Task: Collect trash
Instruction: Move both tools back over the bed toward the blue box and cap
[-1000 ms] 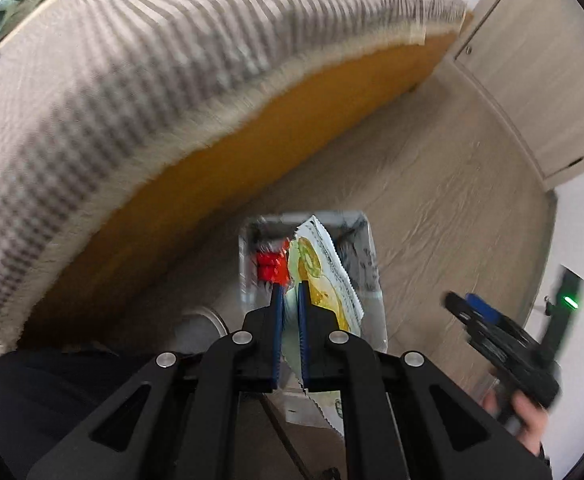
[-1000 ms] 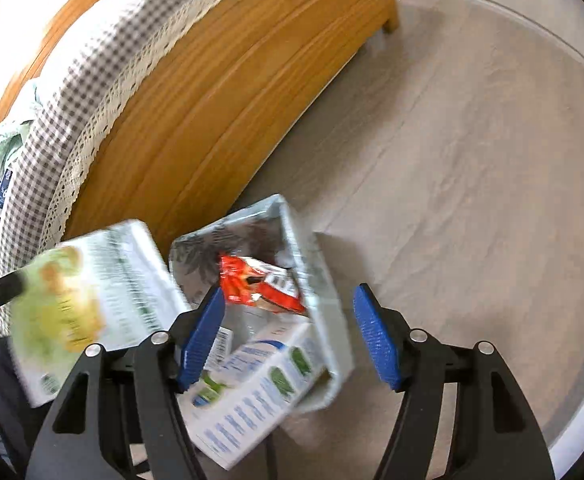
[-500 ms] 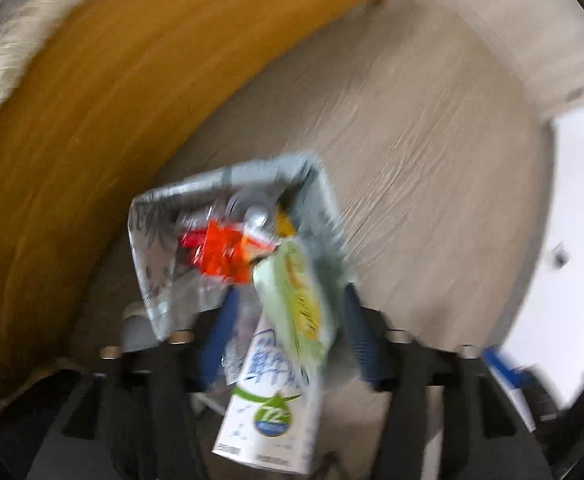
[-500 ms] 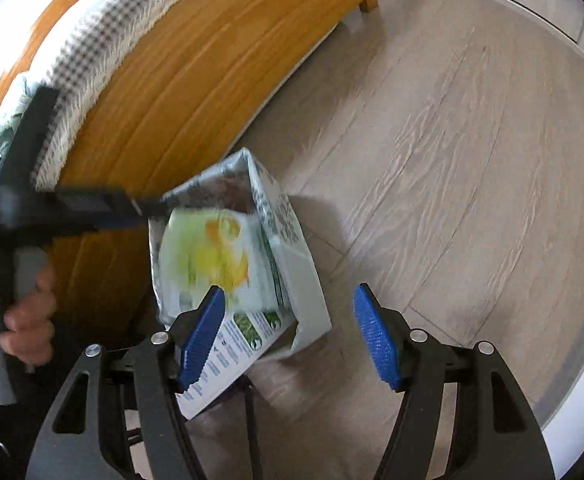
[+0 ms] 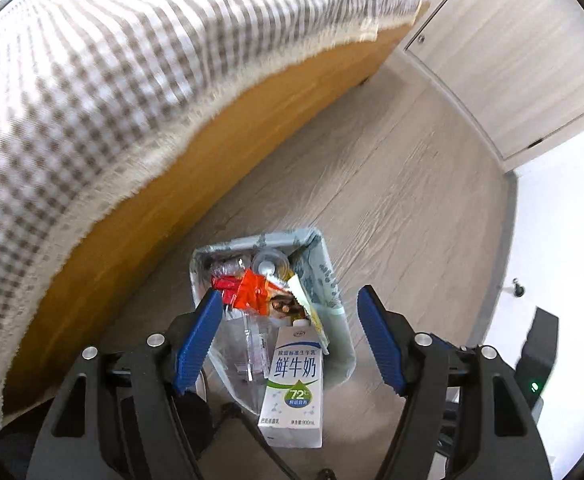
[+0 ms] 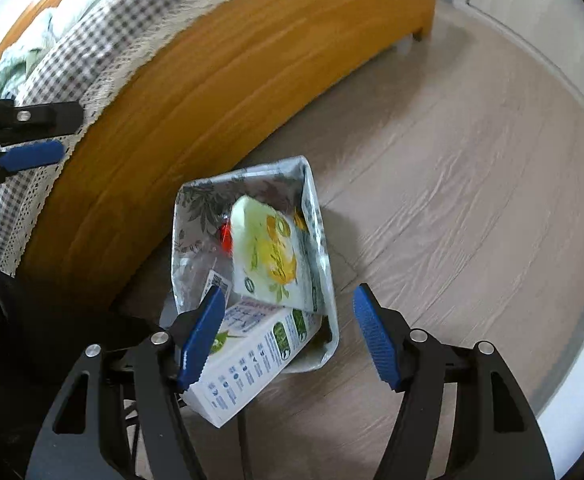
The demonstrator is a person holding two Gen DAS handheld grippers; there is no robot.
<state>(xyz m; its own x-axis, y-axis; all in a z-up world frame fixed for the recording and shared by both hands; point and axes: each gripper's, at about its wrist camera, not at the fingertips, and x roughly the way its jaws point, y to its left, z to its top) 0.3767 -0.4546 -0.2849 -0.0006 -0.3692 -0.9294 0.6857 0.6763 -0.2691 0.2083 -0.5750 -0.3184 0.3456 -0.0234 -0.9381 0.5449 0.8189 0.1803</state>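
Both your pairs of fingers stand wide with nothing between the pads: your left gripper (image 5: 288, 336), jaws just opened, hangs over the trash bin (image 5: 324, 248), and your right gripper (image 6: 288, 334) hovers above it too. Inside the bin lie the green-and-yellow packet (image 6: 266, 252), a milk carton (image 5: 294, 384) jutting over the near rim, and a red wrapper (image 5: 248, 292). It stands on the wood floor (image 6: 472, 200), just beside the bed frame (image 6: 220, 80) under a checked cover (image 5: 92, 80).

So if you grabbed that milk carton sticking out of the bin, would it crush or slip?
The milk carton looks like stiff coated card with flat sides, so the pads should grip it without much slipping. It was thrown out, so it is probably empty: light, and likely to dent if squeezed hard. It leans over the trash bin rim, so a nudge might tip it out.
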